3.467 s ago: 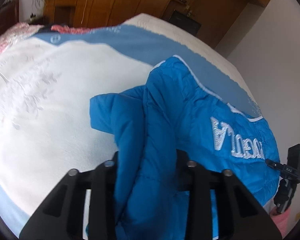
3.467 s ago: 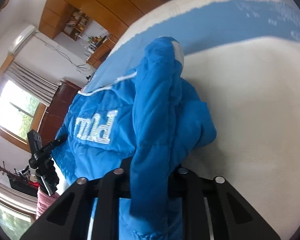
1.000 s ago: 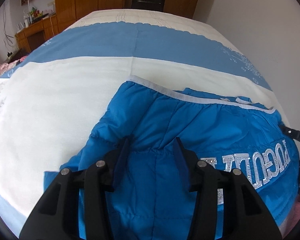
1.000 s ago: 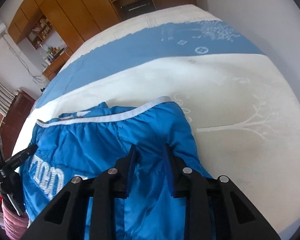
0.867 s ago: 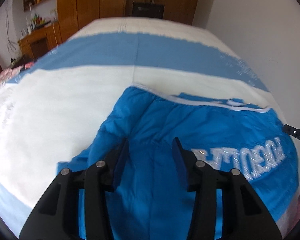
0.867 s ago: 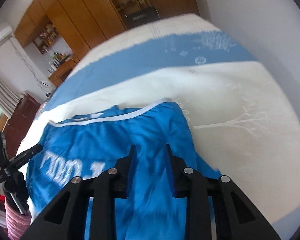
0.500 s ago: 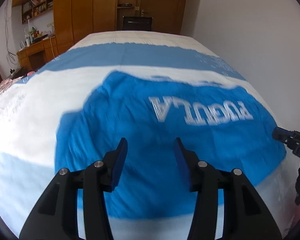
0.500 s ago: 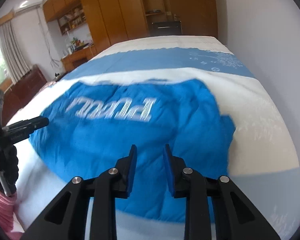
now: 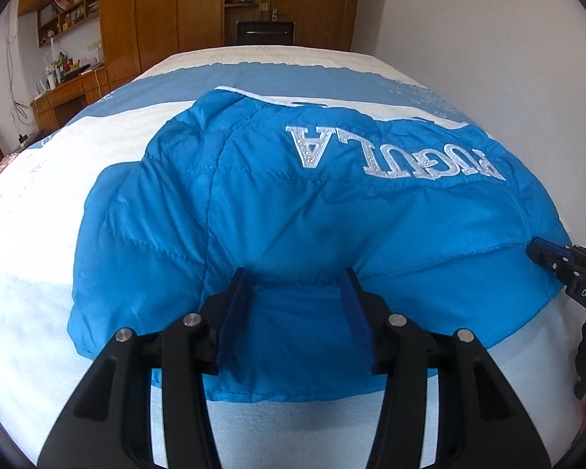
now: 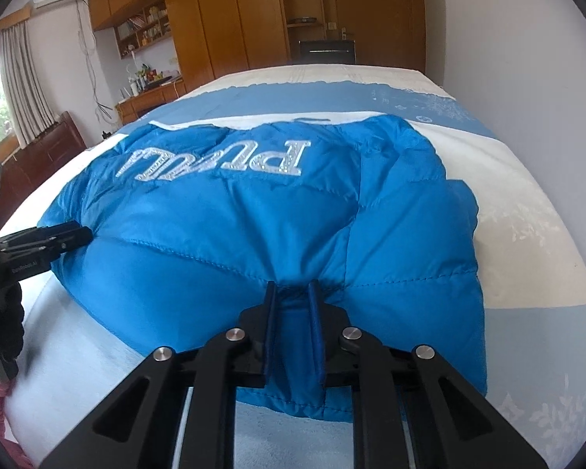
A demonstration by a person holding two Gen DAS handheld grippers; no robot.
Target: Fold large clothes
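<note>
While the puffy blue jacket (image 9: pixel 293 211) is lying on the bed (image 9: pixel 39 203), the left claw (image 9: pixel 295 293) is sitting spread wide over its near edge, and the right claw (image 10: pixel 293 297) is pinching that edge. It looks soft, light and slippery, so its stitched edge seems best for holding.

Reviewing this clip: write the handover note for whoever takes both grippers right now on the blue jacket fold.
Left gripper: jaws open, straddling the near edge of the blue jacket, not clamped.
Right gripper: jaws narrow, a ridge of jacket fabric between them; whether it is pinched I cannot tell.
Jacket lies folded into a compact bundle on the bed, silver lettering facing up, upside down to the cameras.
Done: jacket laid down in a fold.
Left: probably release, smooth, and decide whether another fold is needed.
</note>
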